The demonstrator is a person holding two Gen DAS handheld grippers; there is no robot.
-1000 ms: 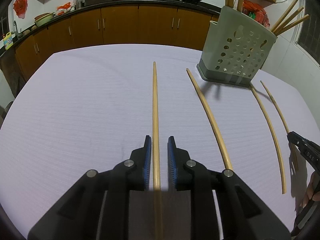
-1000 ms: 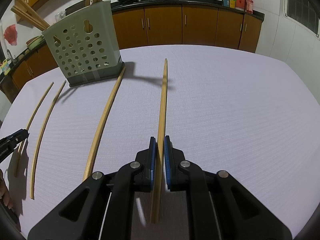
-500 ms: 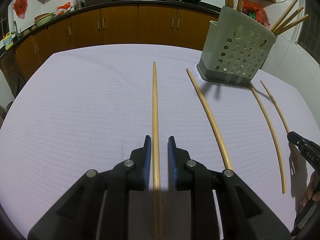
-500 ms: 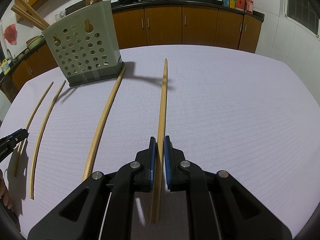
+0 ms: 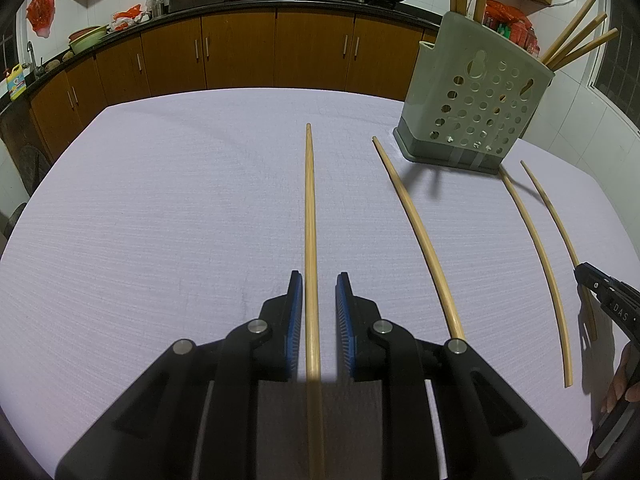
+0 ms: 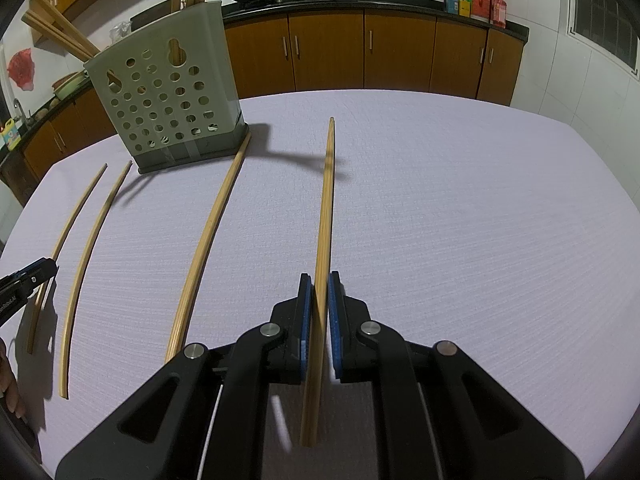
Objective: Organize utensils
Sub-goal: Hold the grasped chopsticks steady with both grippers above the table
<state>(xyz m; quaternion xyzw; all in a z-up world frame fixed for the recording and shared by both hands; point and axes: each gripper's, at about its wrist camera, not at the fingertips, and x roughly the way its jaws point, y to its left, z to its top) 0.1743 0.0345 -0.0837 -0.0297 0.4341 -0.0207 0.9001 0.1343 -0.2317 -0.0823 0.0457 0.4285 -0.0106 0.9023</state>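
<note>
Right gripper [image 6: 318, 308] clamped on a chopstick [image 6: 326, 200], ready to lift toward the holder [image 6: 168, 92]; left gripper [image 5: 318, 300] straddles another chopstick [image 5: 310, 208], jaws apart, lining up.

Both views are evenly lit from above. Soft shadows are thrown on the tablecloth [image 5: 160, 220] by the holder [image 6: 168, 92]. Edges are strongly bent and darkened.

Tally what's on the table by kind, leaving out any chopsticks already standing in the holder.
Loose chopsticks: 4
Holder: 1
Total: 5
</note>
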